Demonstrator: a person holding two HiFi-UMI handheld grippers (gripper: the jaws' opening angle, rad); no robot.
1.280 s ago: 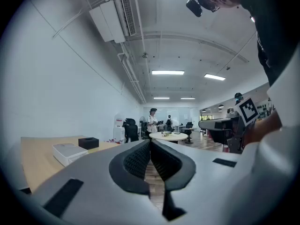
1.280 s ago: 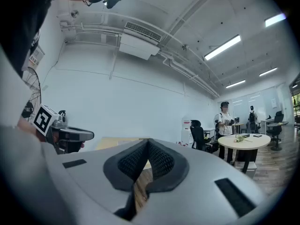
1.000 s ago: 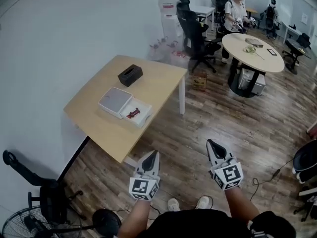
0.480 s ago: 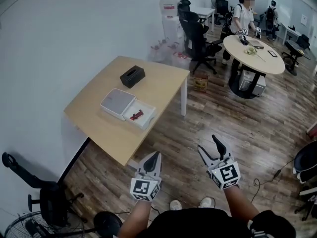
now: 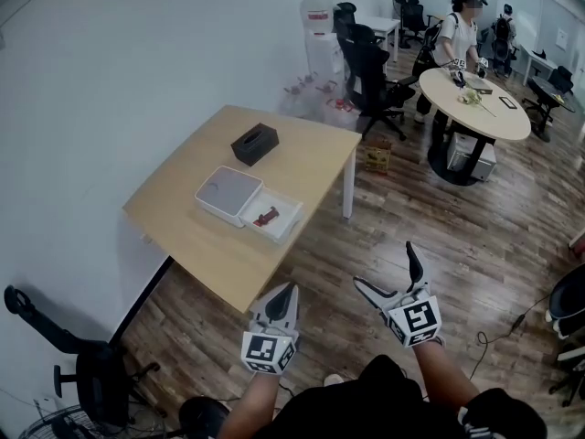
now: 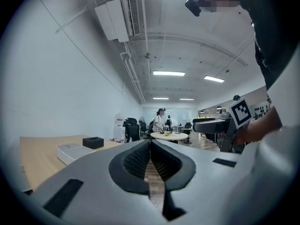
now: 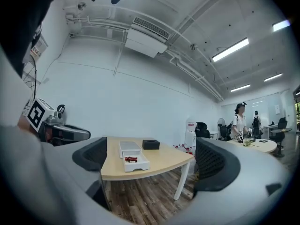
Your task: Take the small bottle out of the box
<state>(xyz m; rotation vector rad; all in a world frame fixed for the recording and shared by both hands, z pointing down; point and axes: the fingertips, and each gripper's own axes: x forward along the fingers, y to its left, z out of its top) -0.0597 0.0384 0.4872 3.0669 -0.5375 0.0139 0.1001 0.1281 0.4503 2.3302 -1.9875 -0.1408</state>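
Head view shows me both tools held low, on my side of the desk (image 5: 315,158) and well apart from it. The change is in my right tool (image 5: 384,263): one second ago its jaws were pressed together, now they are opening wide, with nothing between them. My left tool (image 5: 285,293) is clenched and empty. The small bottle (image 5: 267,217), a red thing, lies in the pulled-out drawer (image 5: 287,208) of the white box (image 5: 227,190), on the desk near the edge toward me; a black tissue box (image 5: 254,144) stands further back. I judge that the right tool is being prepared for the grasp, while the approach to the desk is not yet done.
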